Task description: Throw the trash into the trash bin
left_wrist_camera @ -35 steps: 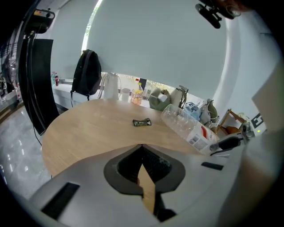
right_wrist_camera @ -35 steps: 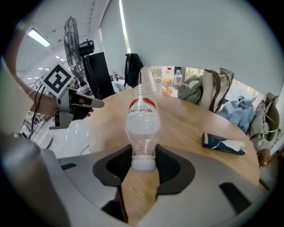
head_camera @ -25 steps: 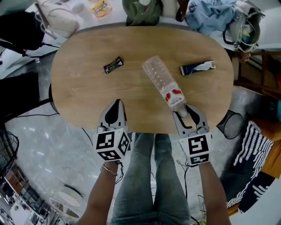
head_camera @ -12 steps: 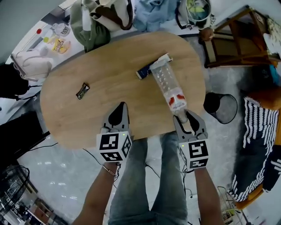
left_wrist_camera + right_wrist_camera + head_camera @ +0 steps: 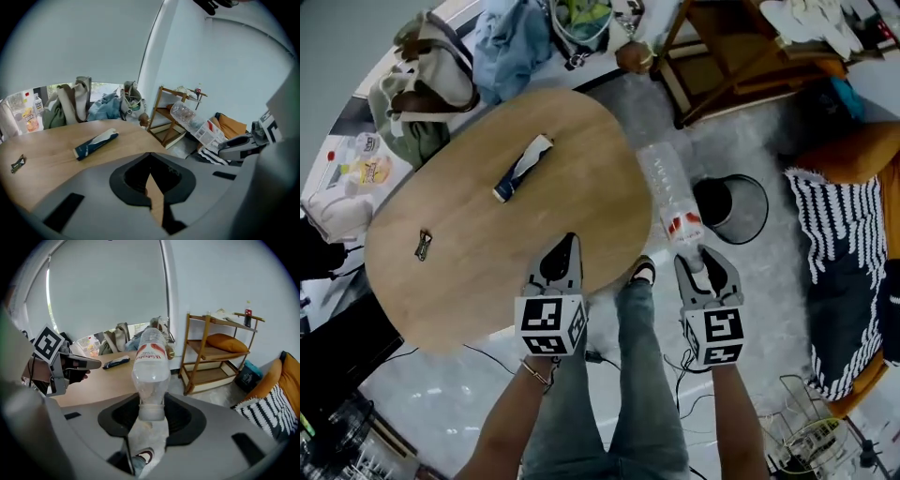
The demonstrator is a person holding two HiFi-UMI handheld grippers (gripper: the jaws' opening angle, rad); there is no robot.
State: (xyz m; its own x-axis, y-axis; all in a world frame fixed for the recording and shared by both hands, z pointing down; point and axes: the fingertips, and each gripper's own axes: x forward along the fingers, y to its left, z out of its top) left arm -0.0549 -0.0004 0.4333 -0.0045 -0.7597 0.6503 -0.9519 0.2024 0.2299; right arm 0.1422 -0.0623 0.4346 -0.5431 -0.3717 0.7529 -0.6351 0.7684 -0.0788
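Right gripper (image 5: 705, 264): clamped on the neck and cap end of the bottle (image 5: 670, 192); the right gripper view shows the jaws bearing on both sides of the neck.
Left gripper (image 5: 565, 246): jaws closed together with nothing between them, over the table's near edge.
Bottle location: off the table (image 5: 487, 272), carried in the air over the floor, just beside the table's right edge.
Bottle axis: runs from the right gripper away from the person, base leaning slightly toward the table; labelled end nearest the jaws.
Key relation: the bin (image 5: 757, 220) stands on the floor ahead and to the right of the right gripper, just beside the bottle's lower half; its mouth faces up.
Nearer hand: right, by a clear margin.
Judged next move: a short swing right should bring the bottle's base over the mouth before release.
Clearance: open floor between table and bin. A wooden shelf (image 5: 741, 56) stands beyond the bin, and striped fabric (image 5: 834, 262) lies to its right.
Remaining trash: blue wrapper (image 5: 523, 167) and small dark wrapper (image 5: 423, 244), both on the table, well apart from the bin.
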